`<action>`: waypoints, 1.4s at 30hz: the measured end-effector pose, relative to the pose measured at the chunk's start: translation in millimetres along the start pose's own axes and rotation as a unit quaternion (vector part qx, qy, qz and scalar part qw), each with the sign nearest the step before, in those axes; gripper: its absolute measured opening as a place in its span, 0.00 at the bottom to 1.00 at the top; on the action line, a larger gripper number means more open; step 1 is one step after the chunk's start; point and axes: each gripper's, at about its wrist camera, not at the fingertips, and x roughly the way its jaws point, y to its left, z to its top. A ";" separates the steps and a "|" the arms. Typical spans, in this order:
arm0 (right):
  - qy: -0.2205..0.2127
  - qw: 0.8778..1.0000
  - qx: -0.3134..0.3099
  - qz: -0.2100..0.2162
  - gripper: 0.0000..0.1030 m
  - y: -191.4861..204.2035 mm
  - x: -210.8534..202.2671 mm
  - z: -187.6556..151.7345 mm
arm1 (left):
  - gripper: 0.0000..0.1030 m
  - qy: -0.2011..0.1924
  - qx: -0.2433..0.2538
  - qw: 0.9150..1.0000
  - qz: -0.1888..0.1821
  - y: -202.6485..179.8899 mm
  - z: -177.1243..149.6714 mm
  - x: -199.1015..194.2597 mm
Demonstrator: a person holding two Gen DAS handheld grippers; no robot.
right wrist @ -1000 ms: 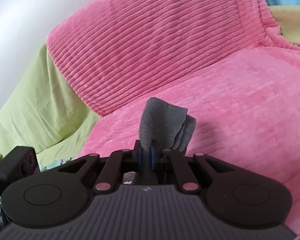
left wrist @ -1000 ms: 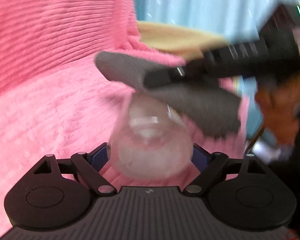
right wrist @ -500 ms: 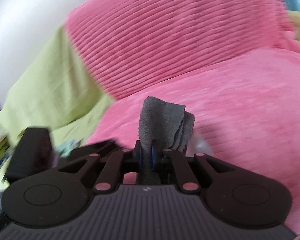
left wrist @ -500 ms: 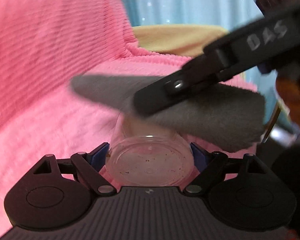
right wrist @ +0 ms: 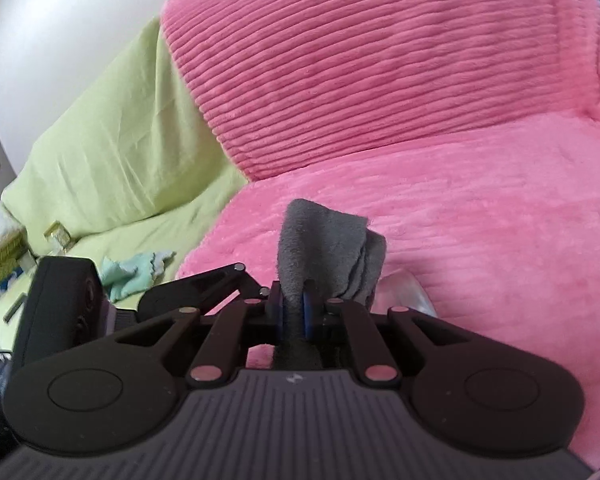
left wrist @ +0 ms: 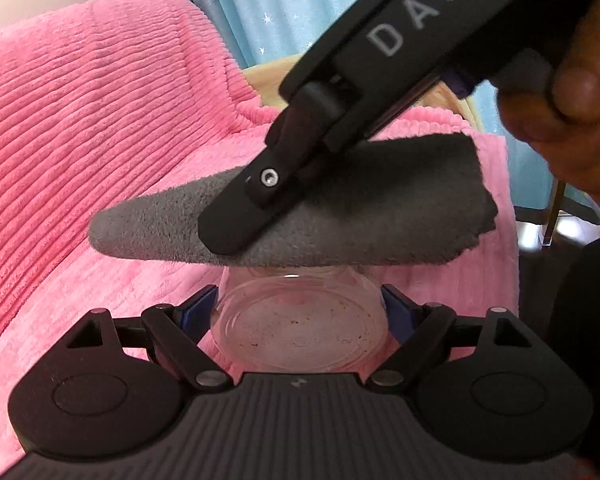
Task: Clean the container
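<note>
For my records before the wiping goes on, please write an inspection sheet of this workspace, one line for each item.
Surface: pink ribbed blanket over a sofa seat and back; green sheet beside it.
Job's things: clear container, dark specks on its base; grey cloth lies over its far end.
Clutter: small teal cloth on the green sheet; other small things at the edge of the right wrist view, too small to tell.
Grippers: left gripper, jaws shut on the container; right gripper, jaws shut on the grey cloth.
Cables: nothing seen.
Surroundings: blue curtain, white wall.
</note>
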 end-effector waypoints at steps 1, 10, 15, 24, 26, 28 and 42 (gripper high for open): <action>-0.005 1.000 0.007 -0.008 0.06 -4.9 0.8 2.0 | 0.83 0.000 0.000 1.000 0.000 0.1 0.7 0.3; -0.043 0.996 0.064 -0.048 0.06 -28.3 -2.5 -4.8 | 0.85 0.020 -0.136 0.989 -0.054 29.6 13.4 3.4; -0.057 0.993 0.088 -0.048 0.06 -33.1 -9.4 -11.2 | 0.84 0.031 -0.241 0.964 -0.107 52.6 7.2 10.3; -0.015 1.000 0.024 0.001 0.07 0.5 -10.4 -18.5 | 0.83 0.027 -0.058 0.998 -0.026 11.3 16.7 2.9; -0.010 1.000 0.008 0.007 0.06 1.3 -8.2 -16.3 | 0.83 0.022 -0.042 0.999 -0.020 6.0 15.7 1.5; -0.024 0.999 0.021 -0.017 0.06 -9.0 -7.4 -13.1 | 0.83 0.020 -0.033 0.999 -0.018 3.3 15.1 0.3; -0.026 0.998 0.023 -0.045 0.06 -9.5 -4.4 -5.5 | 0.83 0.013 -0.016 1.000 -0.020 4.0 10.3 -5.4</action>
